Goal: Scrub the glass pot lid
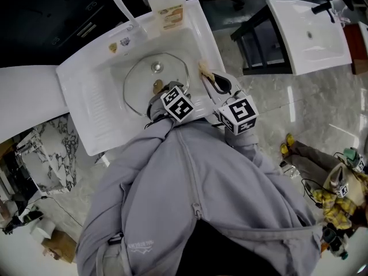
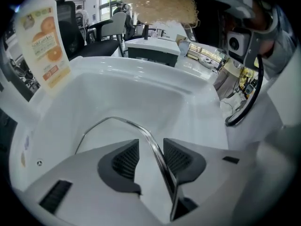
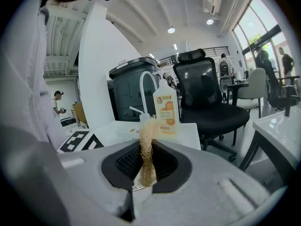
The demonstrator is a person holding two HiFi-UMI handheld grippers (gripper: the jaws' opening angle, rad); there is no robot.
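- The round glass pot lid (image 1: 141,80), with its metal rim and a knob in the middle, lies in the white sink basin (image 1: 80,88) in front of you.
- Your left gripper (image 2: 150,147) stands open over the lid's near edge. The metal rim runs between the two pads, close against the right-hand one and apart from the other, so nothing is clamped yet.
- Your right gripper (image 3: 146,163) is closed on a pale, fibrous loofah scrubber (image 3: 147,142). It is held over the basin's right rim, beside the lid and not on the glass.
- To do this step well, seat the rim deeper between the left pads before you squeeze. A thin steel band caught only at the tips will probably slip once you start rubbing.
- Close squarely on the rim rather than on the glass, and keep the lid steady against the basin while you scrub.
- Bring the loofah down onto the glass and work from the knob outward. Press lightly, because wet glass is likely to slide.
- In count:
  - one lid
  - one scrubber
  - one clear soap bottle with an orange label (image 1: 168,7) on the far ledge
  - one white tap (image 1: 121,4)
  - two grippers
  - two white basins, the second basin (image 1: 310,33) standing well apart at the upper right
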